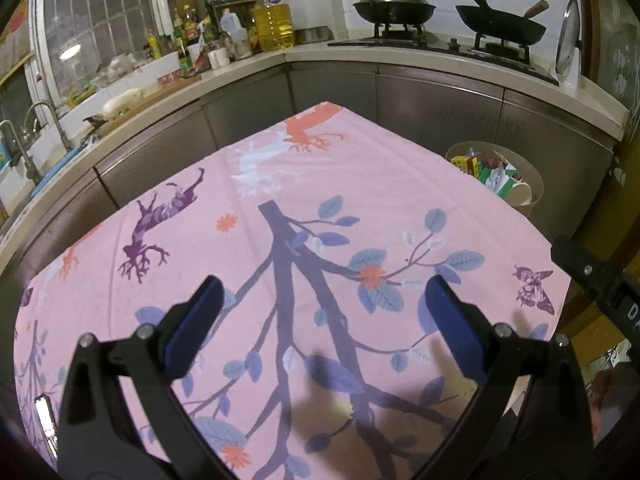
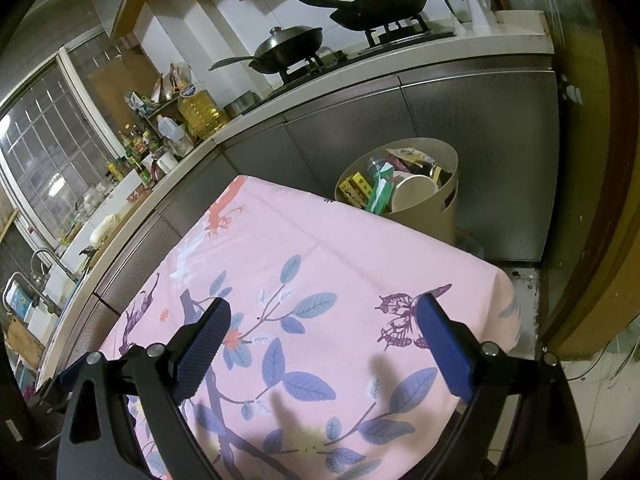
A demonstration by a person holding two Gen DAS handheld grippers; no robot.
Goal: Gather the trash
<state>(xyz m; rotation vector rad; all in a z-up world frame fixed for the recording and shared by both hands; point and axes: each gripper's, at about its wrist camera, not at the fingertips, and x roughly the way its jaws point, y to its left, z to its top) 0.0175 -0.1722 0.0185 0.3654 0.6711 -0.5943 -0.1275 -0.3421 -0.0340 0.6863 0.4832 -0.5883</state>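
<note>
Left tool [image 1: 324,294]: jaws spread wide, blue pads [image 1: 202,312] facing each other at 9 and 3 o'clock, nothing between them, held above the worktop and pointed toward 12 o'clock. Right tool [image 2: 324,316]: jaws likewise wide apart, empty, angled toward 1 o'clock. In the left wrist view, the right tool's black body shows at 3 o'clock.

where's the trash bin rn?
Trash bin stands on the floor past the far right corner of the pink-clothed table, against the cabinets below the stove; it shows in both wrist views, filled with wrappers.
</note>
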